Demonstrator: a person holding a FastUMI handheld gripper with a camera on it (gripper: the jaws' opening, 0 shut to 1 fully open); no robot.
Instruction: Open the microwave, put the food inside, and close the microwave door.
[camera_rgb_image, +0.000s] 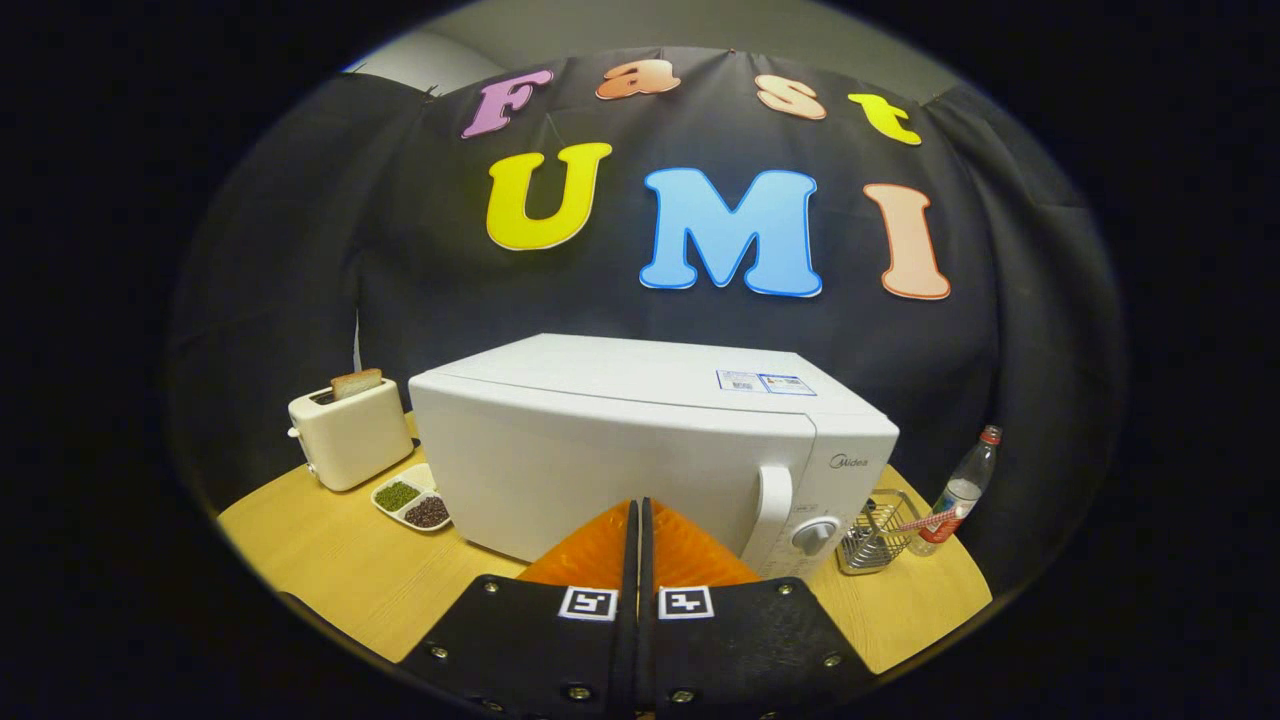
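A white microwave (640, 450) stands on the wooden table (320, 560) with its door closed. Its vertical handle (772, 510) and a round dial (815, 535) are on the right side of the front. My gripper (637, 510) is shut with nothing between its fingers, the two fingers pressed together. The tips point at the lower front of the microwave door, a little left of the handle. A divided white dish (413, 503) with green and dark grains lies on the table left of the microwave.
A cream toaster (350, 432) with a slice of bread (356, 383) in it stands at the back left. A wire basket (878, 545) and a plastic bottle (962, 490) stand to the right of the microwave. The table's front edge runs close behind my fingers.
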